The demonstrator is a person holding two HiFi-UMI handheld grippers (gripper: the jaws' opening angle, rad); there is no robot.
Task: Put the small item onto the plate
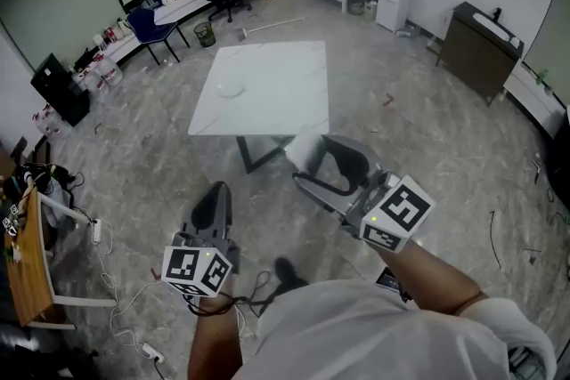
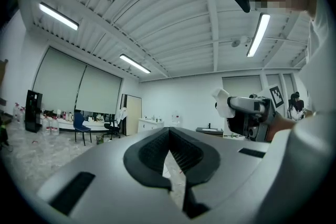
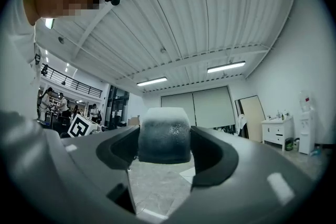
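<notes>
Jaws of my right gripper (image 3: 164,152) stand wide and are clamped on the small item (image 3: 164,134). It is a pale block with a white top, filling the gap from pad to pad and poking past the tips toward 12 o'clock. Jaws of my left gripper (image 2: 169,139) are pressed together and hold nothing. It hangs at 9 o'clock of the right one, a little lower.

The print nearest me is the black-and-white square patterns on my left cube (image 1: 198,270) and right cube (image 1: 399,211); they are patterns, not words.

Farther off, at 12 o'clock from the held block, stands the white table (image 1: 285,93). The plate (image 1: 230,87) lies toward the table's 9 o'clock edge, at 11 o'clock from the block and well apart from it.
</notes>
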